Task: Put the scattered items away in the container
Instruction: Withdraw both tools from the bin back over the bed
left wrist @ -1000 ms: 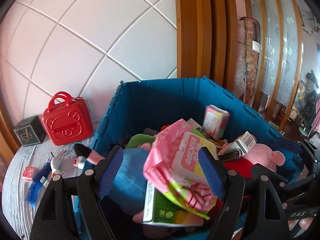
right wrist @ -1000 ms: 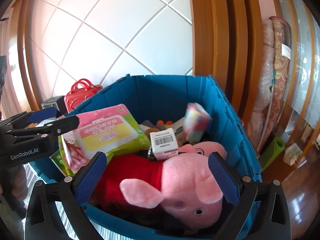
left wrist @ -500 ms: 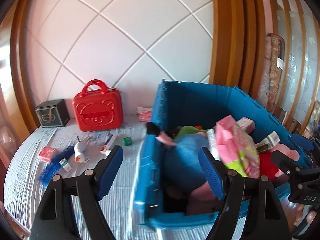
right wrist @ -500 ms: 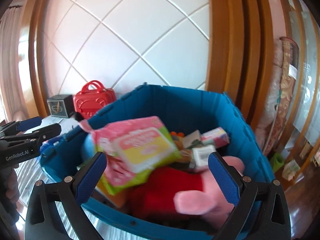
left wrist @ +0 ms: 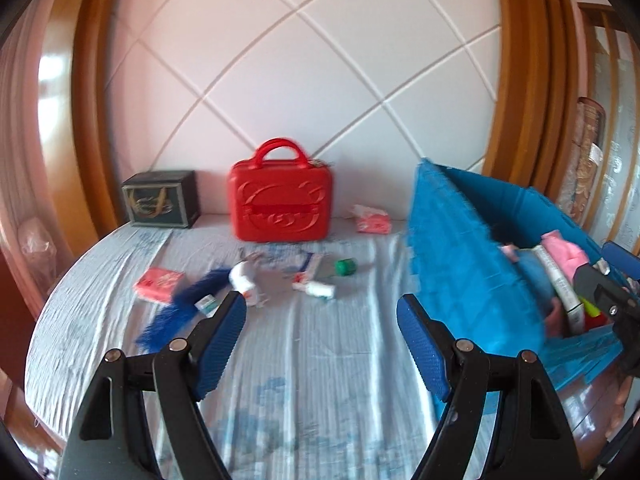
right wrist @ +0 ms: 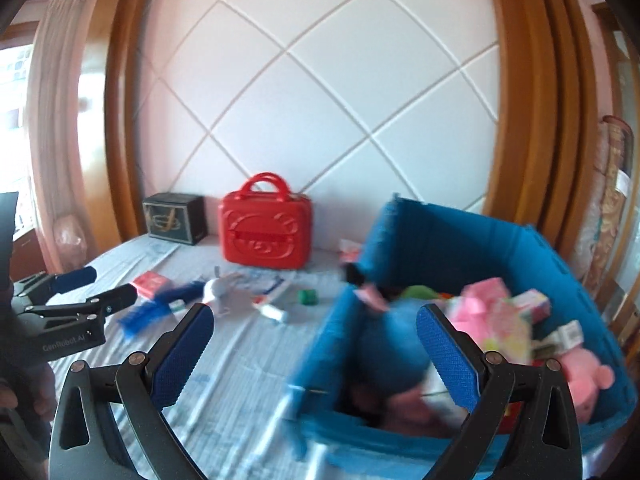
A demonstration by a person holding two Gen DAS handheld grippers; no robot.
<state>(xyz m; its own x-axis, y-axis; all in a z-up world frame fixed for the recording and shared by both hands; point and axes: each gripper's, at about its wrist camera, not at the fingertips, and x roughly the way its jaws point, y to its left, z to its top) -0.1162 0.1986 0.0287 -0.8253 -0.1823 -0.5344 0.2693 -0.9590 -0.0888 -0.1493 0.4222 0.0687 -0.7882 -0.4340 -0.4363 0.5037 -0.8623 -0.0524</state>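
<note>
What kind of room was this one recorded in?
Most likely a bedroom at home: a bed with a wrinkled pale sheet, a padded diamond-pattern headboard in a wooden frame, and toys filling a blue bin.

left gripper [left wrist: 320, 320] now off the blue container [left wrist: 452, 264], over the bed [left wrist: 320, 380] | I see the loose items ahead where the bin's contents were: red case [left wrist: 280, 204], green cap [left wrist: 345, 267] | right gripper [right wrist: 312, 336] swung left, straddling the container's left wall
</note>
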